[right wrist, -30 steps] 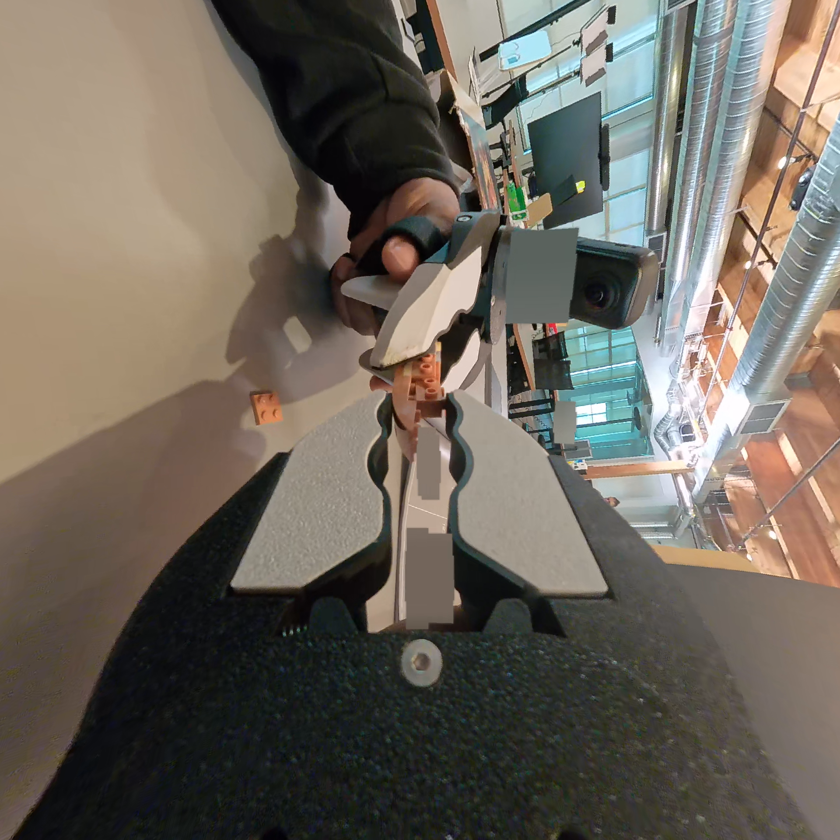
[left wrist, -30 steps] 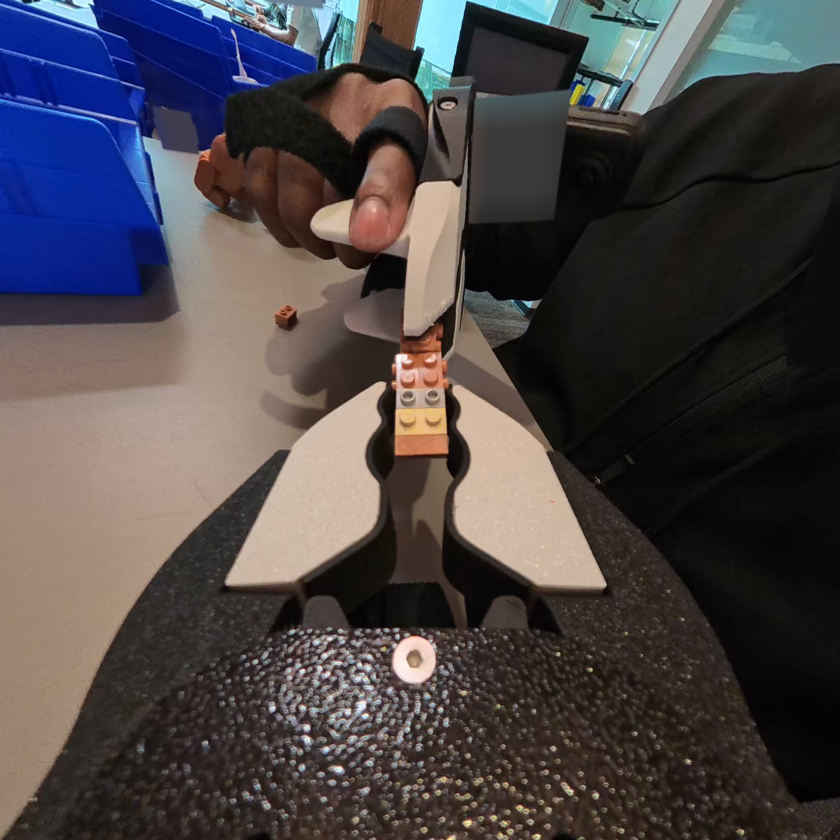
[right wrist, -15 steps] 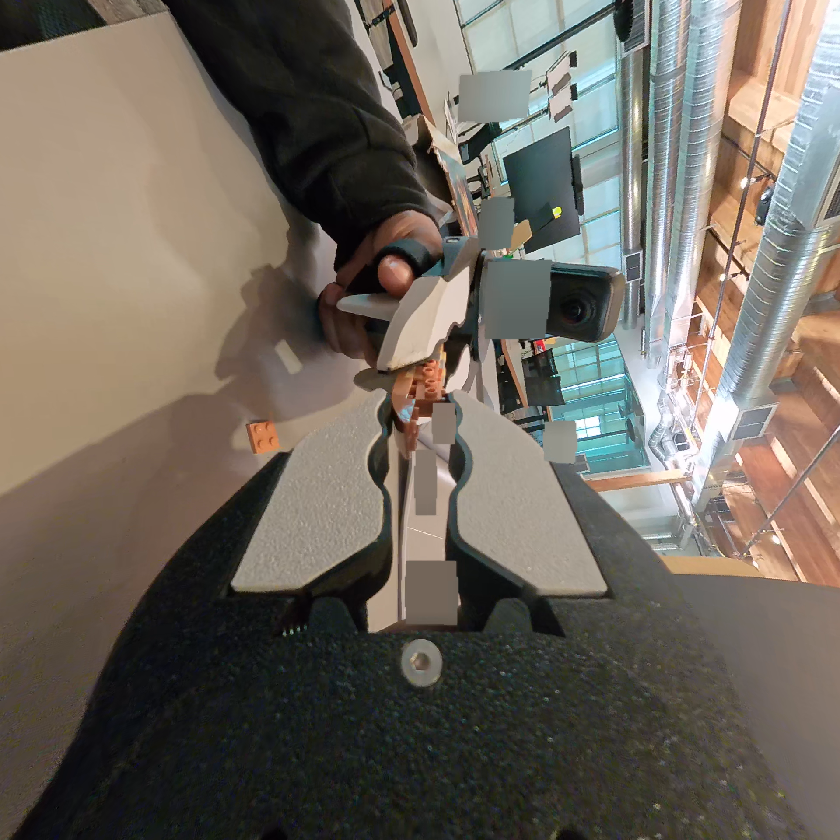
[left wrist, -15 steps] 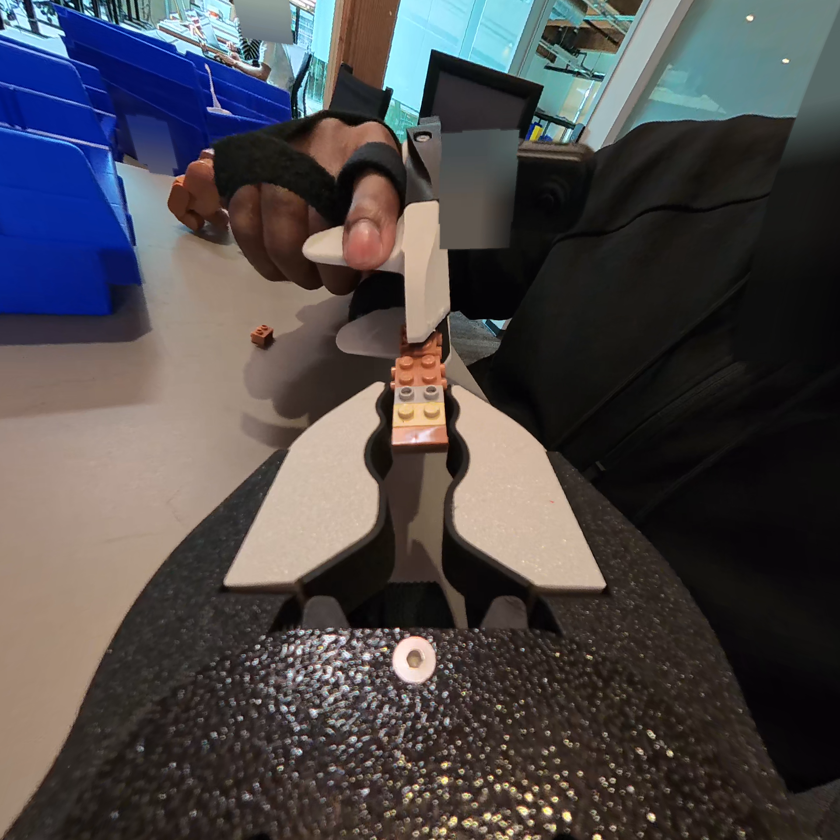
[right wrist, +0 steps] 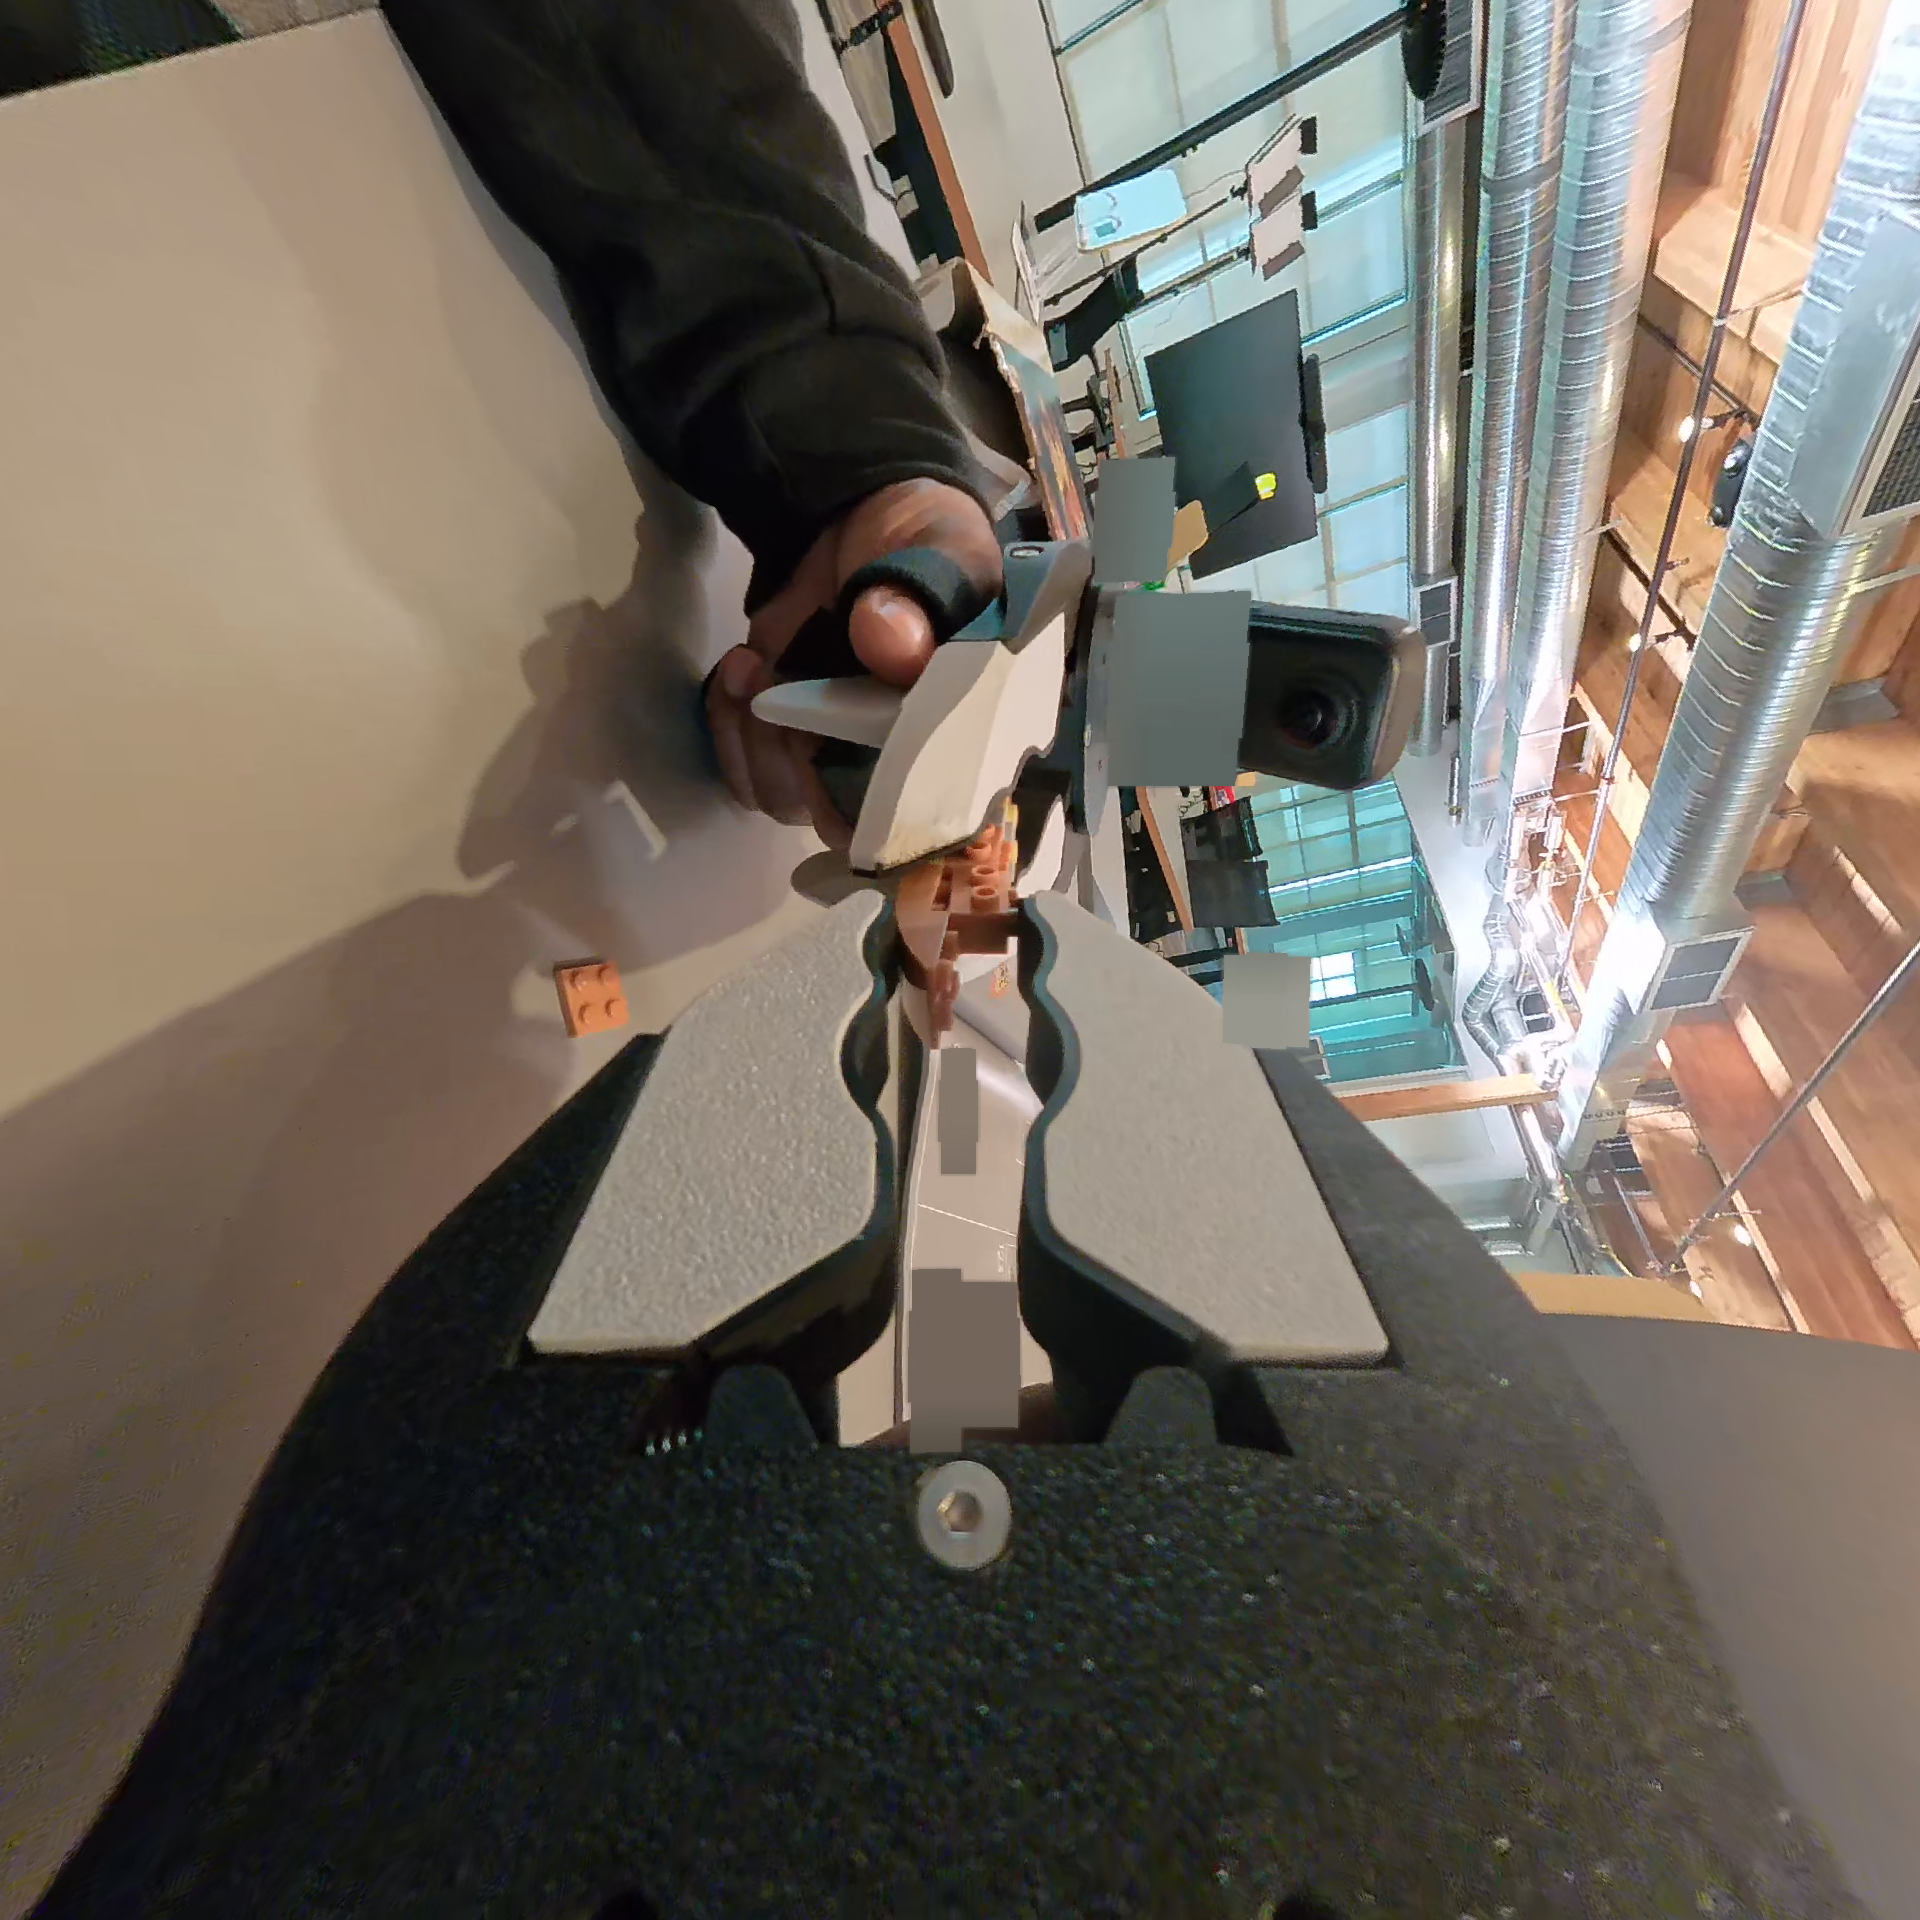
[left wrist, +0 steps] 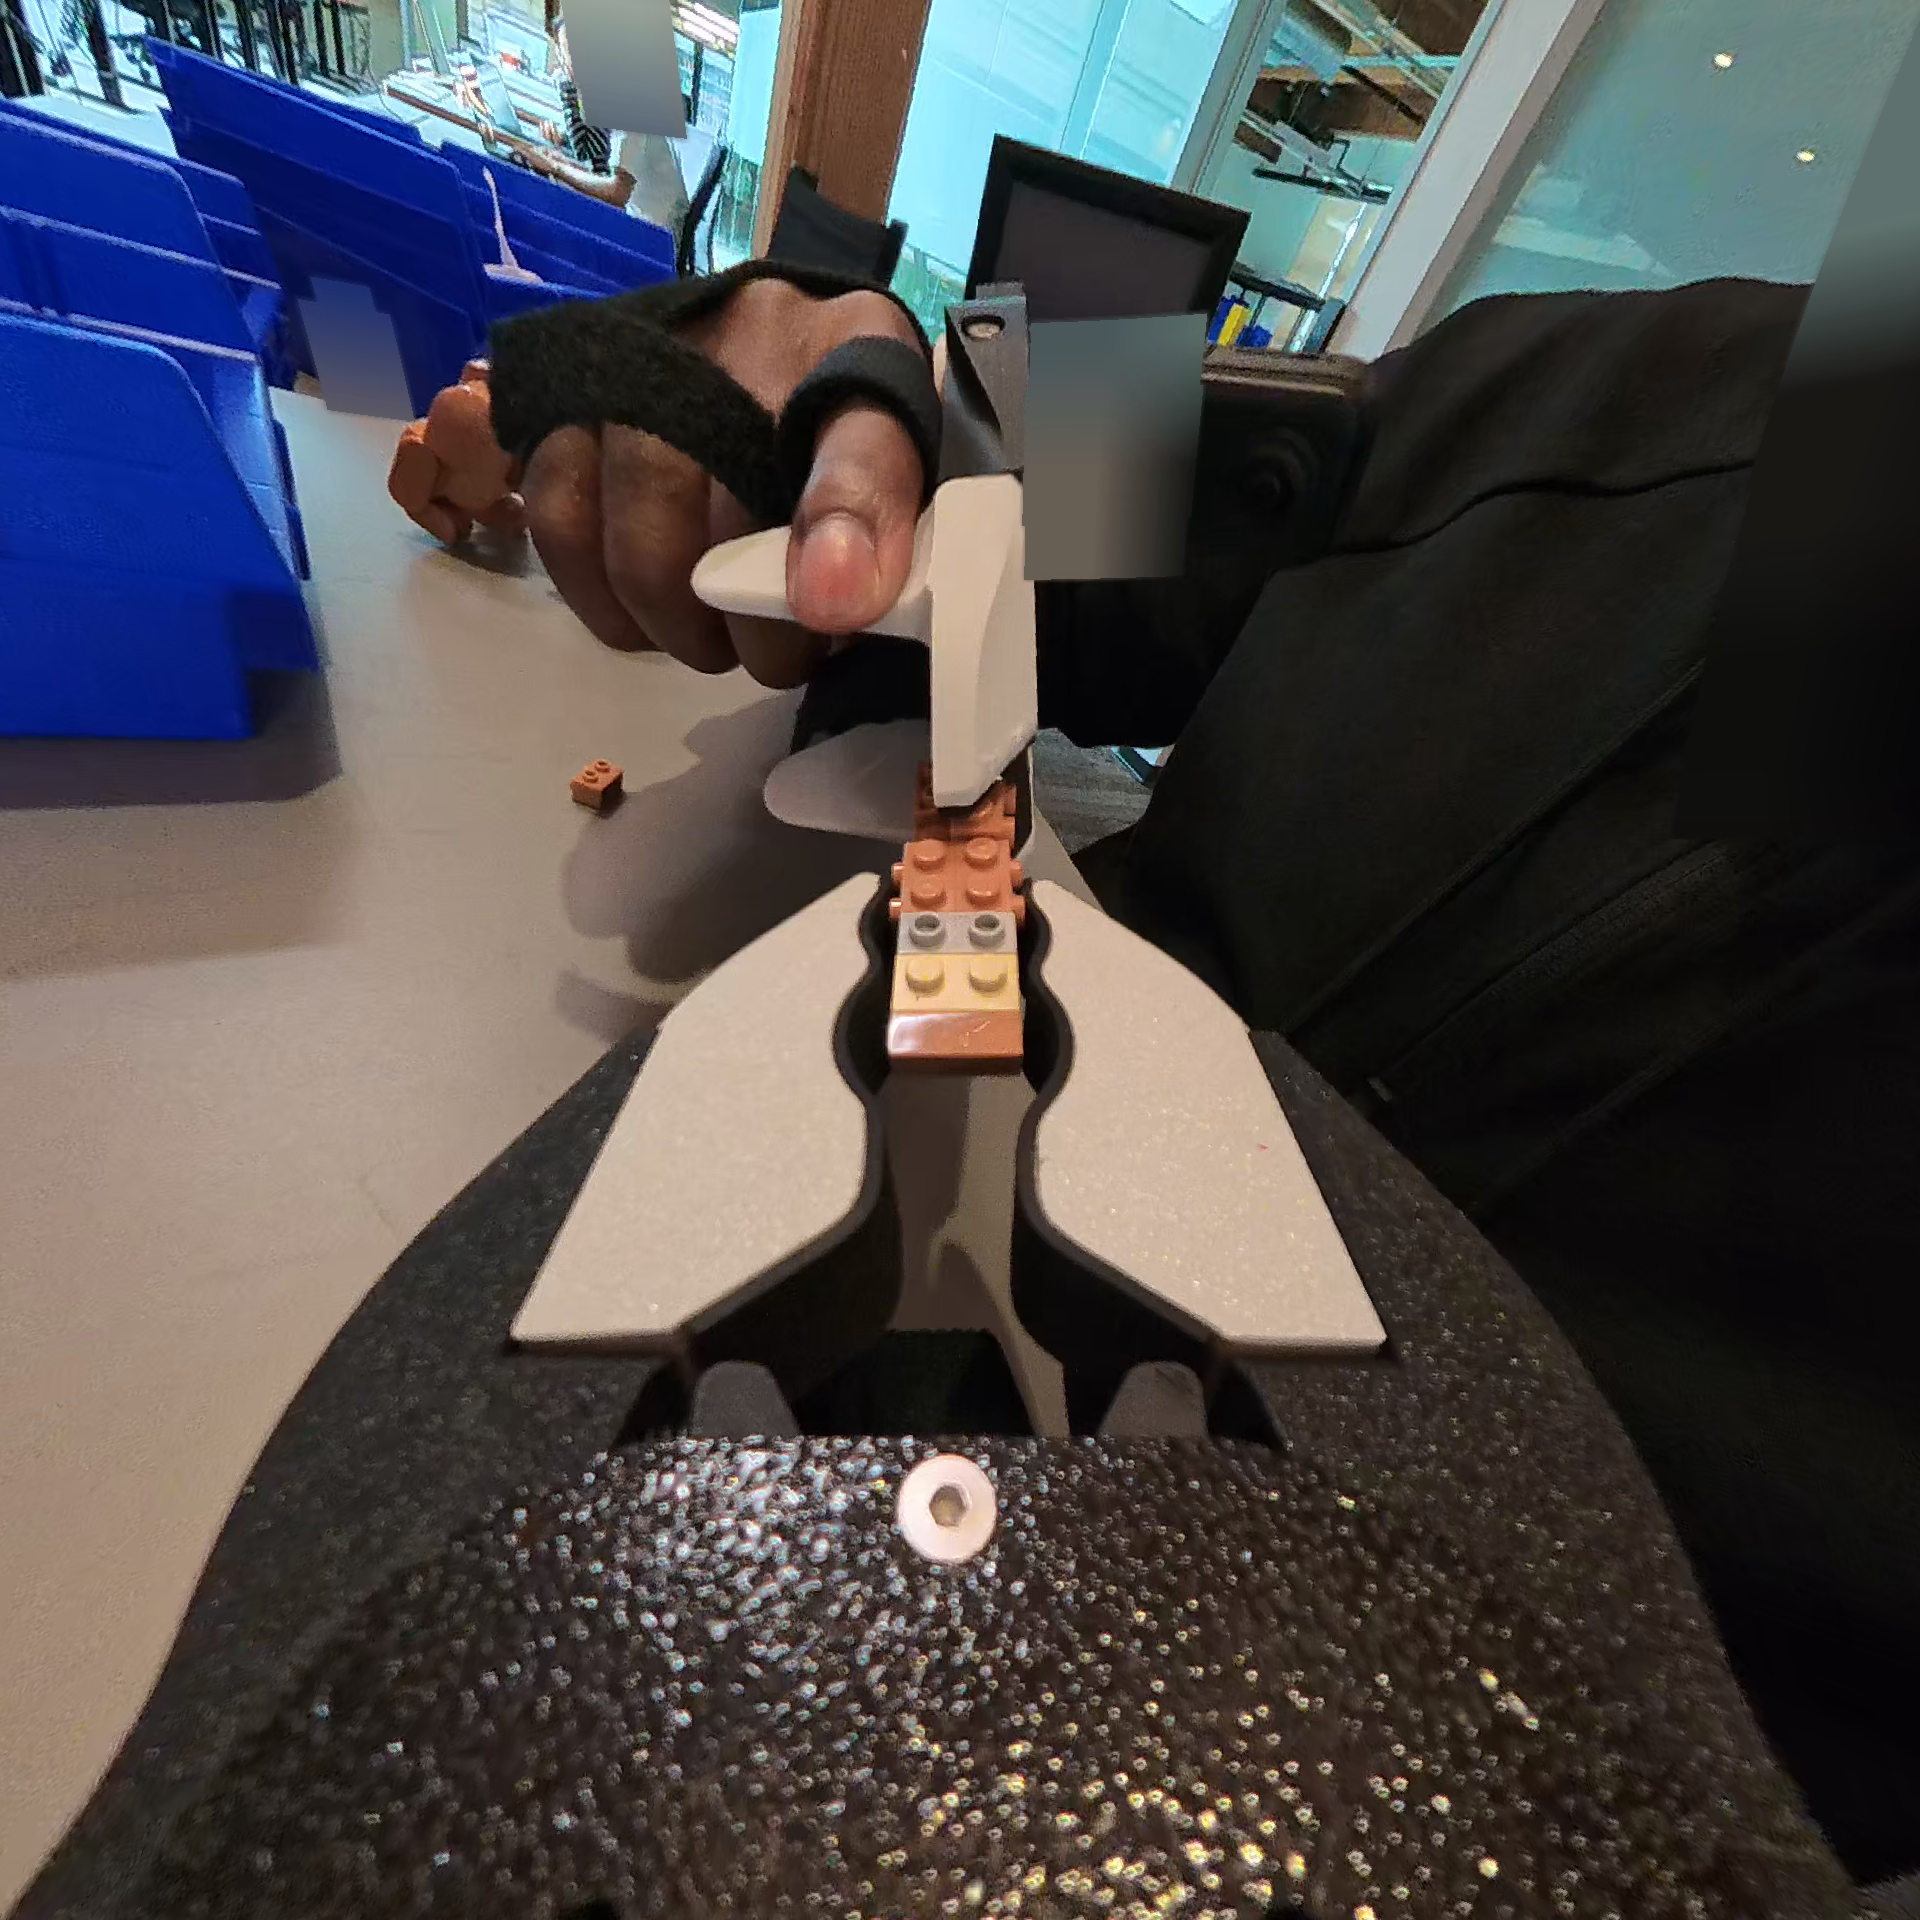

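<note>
My left gripper is shut on a small brick assembly: a brown tile, a tan brick, a grey brick and orange-brown bricks in a row. It is held above the grey table. The right gripper's white fingers grip the far, orange-brown end of the same assembly. In the right wrist view my right gripper is shut on the brown end of the assembly, and the left gripper's fingers close on it from the opposite side. A hand in a black strap holds each gripper.
A loose orange-brown brick lies on the table; it also shows in the right wrist view. Blue bins stand at the left. A brown brick lump sits behind the hand. A person's dark jacket fills the right. The tips of both grippers are at nearly the same place.
Both grippers keep their hold on the brick assembly. The pair has shifted slightly over the table and the views have tilted a little; the grasps look unchanged.
</note>
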